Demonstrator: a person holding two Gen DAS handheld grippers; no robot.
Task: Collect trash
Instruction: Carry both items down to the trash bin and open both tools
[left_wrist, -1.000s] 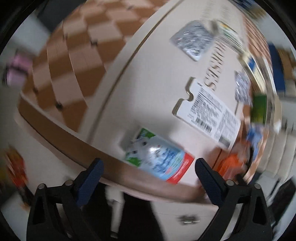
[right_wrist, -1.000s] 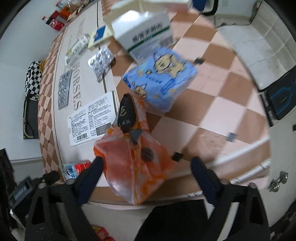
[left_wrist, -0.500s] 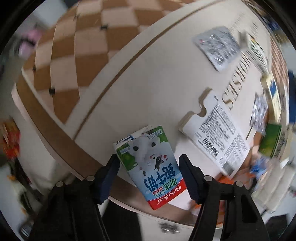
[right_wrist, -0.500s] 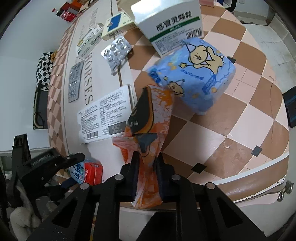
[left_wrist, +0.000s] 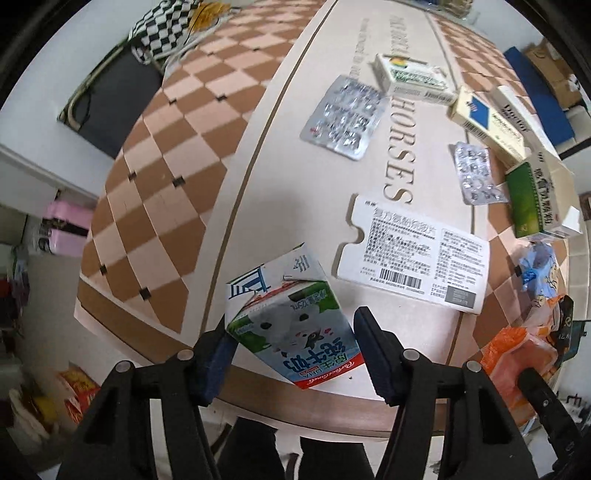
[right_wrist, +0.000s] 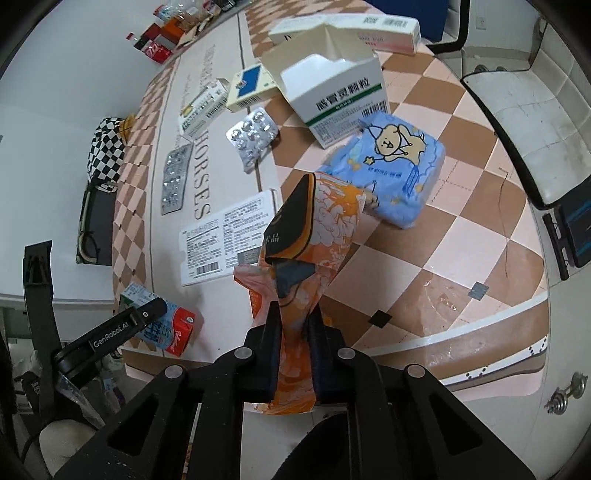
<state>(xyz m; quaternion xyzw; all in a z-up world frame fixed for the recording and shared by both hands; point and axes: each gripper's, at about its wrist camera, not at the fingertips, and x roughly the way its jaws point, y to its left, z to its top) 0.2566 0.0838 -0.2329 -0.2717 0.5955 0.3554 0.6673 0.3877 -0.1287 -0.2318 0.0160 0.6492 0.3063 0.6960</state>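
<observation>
Two grippers, both loaded, over one table (left_wrist: 325, 122): cream centre strip with "HORSES" lettering, brown/peach checker either side.

Biggest loose item: white-and-green medicine box (right_wrist: 338, 94), top flaps open, standing on the checker part. Just beside it, nearer the camera in the right wrist view, a blue tissue pack (right_wrist: 393, 166) with a bear print. A flattened white carton panel (left_wrist: 413, 254) with barcode lies face up on the cream strip, just below the lettering. Three more slim medicine boxes sit further up the table; one has a blue diamond (right_wrist: 249, 86). Two silver blister packs: the larger (left_wrist: 341, 116) left of the lettering in the left wrist view, the smaller (left_wrist: 476, 173) right of it, near the green box.

Right gripper (right_wrist: 293, 343): jaws pinched nearly together on an orange snack wrapper (right_wrist: 314, 240). Wrapper rises out of the jaws, crumpled, black patch on its upper flap, top end in front of the tissue pack. Cannot tell whether its far end touches the table.

Left gripper (left_wrist: 291, 339): jaws have just been closing, now clamped on both sides of a small milk carton (left_wrist: 288, 317) with a green band, red end and cartoon animal print. Carton is tilted, top flaps torn open, held above the near table edge.
</observation>
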